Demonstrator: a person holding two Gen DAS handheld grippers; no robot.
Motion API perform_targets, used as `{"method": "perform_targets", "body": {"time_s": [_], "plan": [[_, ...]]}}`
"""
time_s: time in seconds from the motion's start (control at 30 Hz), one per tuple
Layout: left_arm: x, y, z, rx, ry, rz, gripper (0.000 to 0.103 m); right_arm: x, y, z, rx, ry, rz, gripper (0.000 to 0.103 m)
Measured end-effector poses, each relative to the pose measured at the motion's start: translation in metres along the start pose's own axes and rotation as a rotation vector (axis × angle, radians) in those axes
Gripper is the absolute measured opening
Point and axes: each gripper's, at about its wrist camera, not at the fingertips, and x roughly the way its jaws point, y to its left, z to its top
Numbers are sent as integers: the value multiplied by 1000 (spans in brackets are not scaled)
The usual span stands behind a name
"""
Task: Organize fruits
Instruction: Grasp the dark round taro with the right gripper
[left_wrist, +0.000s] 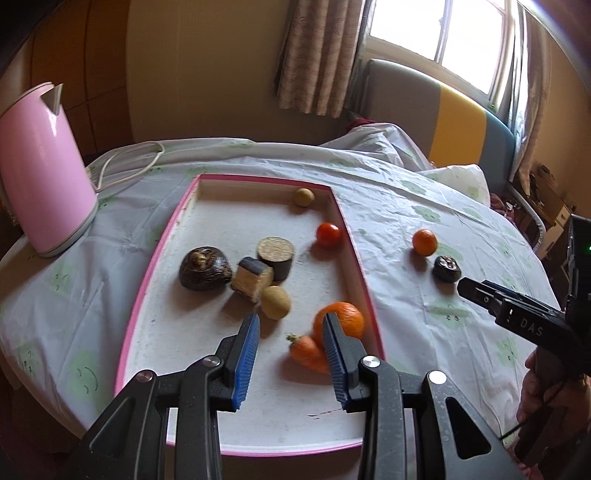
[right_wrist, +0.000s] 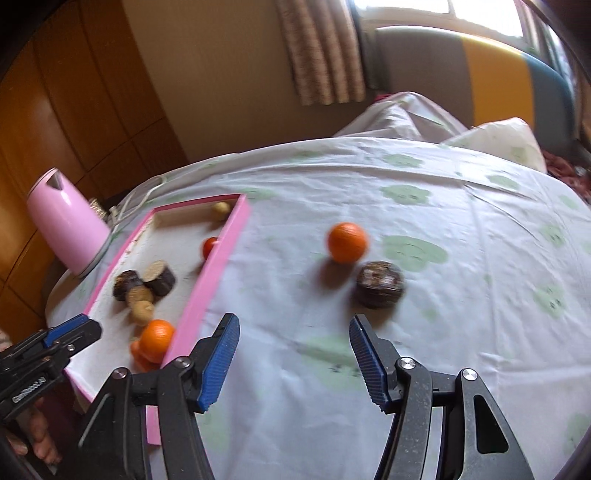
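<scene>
A pink-rimmed tray (left_wrist: 155, 258) holds several items: a large orange (left_wrist: 340, 319), a carrot (left_wrist: 306, 352), a tan round fruit (left_wrist: 275, 302), a tomato (left_wrist: 328, 234) and dark brown pieces (left_wrist: 203, 267). My left gripper (left_wrist: 290, 325) hovers open over the tray's near end, just left of the orange, with nothing between its pads. On the cloth right of the tray lie a small orange (right_wrist: 347, 242) and a dark round fruit (right_wrist: 380, 284). My right gripper (right_wrist: 291, 328) is open and empty on the near side of them.
A pink kettle (left_wrist: 44, 177) with a white cord stands on the table left of the tray. The table carries a white cloth with green prints (right_wrist: 406, 192). A padded headboard and a curtained window lie behind. A hand holds the right gripper's handle (left_wrist: 546, 391).
</scene>
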Motion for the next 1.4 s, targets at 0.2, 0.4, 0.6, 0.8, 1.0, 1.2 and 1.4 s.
{"method": "perform_targets", "body": {"time_s": [0.2, 0.4, 0.6, 0.8, 1.0, 1.2, 1.4], "plan": [[6, -22, -1, 42, 29, -51, 36, 1, -35, 2, 54, -19, -89, 76], [8, -36, -7, 43, 31, -55, 36, 34, -37, 16, 12, 18, -120, 76], [2, -52, -14, 92, 22, -53, 36, 64, -29, 20, -34, 72, -133, 44], [-6, -58, -19, 143, 5, -49, 36, 54, -27, 12, -94, 49, -173, 42], [-5, -61, -19, 145, 11, -72, 36, 24, -46, -2, -75, 14, -217, 42], [0, -75, -17, 183, 21, -107, 36, 13, -76, -18, -3, 26, -259, 42], [16, -91, -6, 202, 59, -157, 36, 11, -83, -24, -2, 5, -231, 43]]}}
